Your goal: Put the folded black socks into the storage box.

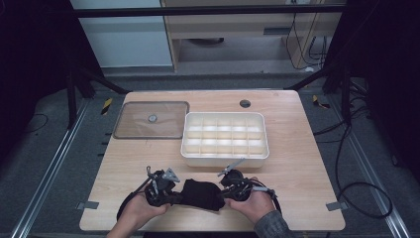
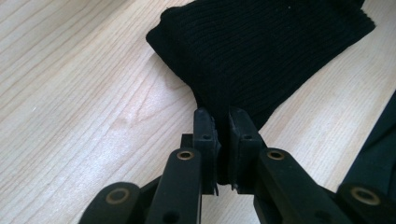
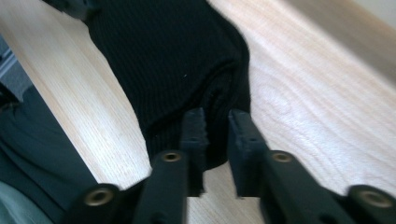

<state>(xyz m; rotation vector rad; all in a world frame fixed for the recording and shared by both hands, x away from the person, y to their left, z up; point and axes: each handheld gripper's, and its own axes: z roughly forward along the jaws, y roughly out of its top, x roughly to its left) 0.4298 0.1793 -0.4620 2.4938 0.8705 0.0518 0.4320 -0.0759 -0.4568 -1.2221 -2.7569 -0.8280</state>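
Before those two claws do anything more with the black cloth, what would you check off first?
1. Left claw pinching the black cloth: ok, its jaws are closed on a fold.
2. Right claw gripping the other end: cannot tell; cloth sits between its jaws, but a gap shows and the picture is blurred.
3. Cloth lying on the table, not hanging off the near edge: ok.
4. White tray with compartments uncovered: ok; its clear lid lies flat beside it.
5. Compartments free for the cloth: ok, they look empty from above.
6. Path from cloth to tray: ok, bare wood between them.
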